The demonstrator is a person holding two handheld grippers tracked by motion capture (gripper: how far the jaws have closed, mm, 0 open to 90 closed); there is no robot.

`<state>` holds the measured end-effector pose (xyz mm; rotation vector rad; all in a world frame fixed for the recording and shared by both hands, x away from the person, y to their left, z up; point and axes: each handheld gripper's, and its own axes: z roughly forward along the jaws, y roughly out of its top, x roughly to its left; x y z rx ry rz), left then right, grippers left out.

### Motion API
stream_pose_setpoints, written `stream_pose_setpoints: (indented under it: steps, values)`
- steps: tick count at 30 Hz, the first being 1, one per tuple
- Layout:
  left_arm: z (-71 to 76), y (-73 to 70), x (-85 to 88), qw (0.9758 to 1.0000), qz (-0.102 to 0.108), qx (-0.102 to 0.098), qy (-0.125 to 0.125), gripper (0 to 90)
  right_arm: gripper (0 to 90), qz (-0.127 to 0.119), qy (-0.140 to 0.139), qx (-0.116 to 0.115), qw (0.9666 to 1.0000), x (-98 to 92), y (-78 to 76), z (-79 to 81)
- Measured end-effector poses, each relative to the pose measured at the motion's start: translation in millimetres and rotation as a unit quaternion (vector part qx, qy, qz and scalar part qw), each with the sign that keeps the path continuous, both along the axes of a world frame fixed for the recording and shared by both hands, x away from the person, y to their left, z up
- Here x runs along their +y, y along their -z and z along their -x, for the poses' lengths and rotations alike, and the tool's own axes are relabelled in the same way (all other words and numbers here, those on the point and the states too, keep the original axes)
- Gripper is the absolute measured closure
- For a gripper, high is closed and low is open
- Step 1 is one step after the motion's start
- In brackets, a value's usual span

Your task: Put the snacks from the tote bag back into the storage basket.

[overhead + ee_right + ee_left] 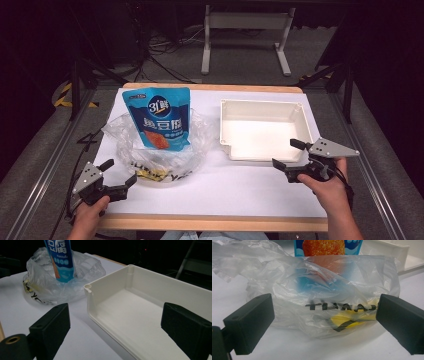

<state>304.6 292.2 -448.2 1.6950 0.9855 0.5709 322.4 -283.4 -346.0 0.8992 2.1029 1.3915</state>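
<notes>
A white-covered worktop point(240, 185) with a wooden edge carries two things: a crumpled clear plastic bag point(165, 150) at the left, a blue snack pouch point(159, 117) standing upright in it, and an empty white tray point(265, 129) at the right.

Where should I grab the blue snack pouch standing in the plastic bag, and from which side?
Take the blue snack pouch by its flat top edge, coming from above with the jaws across its thin faces. It stands upright, its top clear of the clear plastic bag, whose crumpled film wraps the lower half. The left hand-held gripper looks nearest.
</notes>
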Motion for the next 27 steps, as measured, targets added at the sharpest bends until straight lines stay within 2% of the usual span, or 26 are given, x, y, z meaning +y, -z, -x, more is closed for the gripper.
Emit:
stream_pose_setpoints:
  steps: [4, 8, 15, 18, 27]
  values:
    - [0.3, 0.0, 0.4, 1.0000, 0.000, 0.000, -0.001, 2.5, 8.9, -0.002, -0.005, -0.008, 1.0000, 0.5, -3.5, -0.4]
    - [0.4, 0.0, 0.6, 1.0000, 0.001, 0.000, -0.002, 2.5, 9.1, -0.013, -0.016, -0.027, 0.9994, 2.7, -7.4, 0.2]
    - [0.3, 0.0, 0.8, 1.0000, 0.002, 0.001, -0.003, 2.5, 9.1, -0.019, -0.023, -0.027, 0.9992, 5.7, -11.1, -3.5]
    - [0.3, -0.1, 0.9, 1.0000, 0.000, 0.003, -0.003, 2.5, 9.1, -0.013, -0.023, -0.029, 0.9992, 7.9, -12.9, -5.4]
    - [0.3, 0.1, 0.9, 1.0000, 0.002, 0.001, -0.003, 2.5, 8.1, -0.012, -0.046, -0.033, 0.9983, 25.3, -20.2, -22.6]
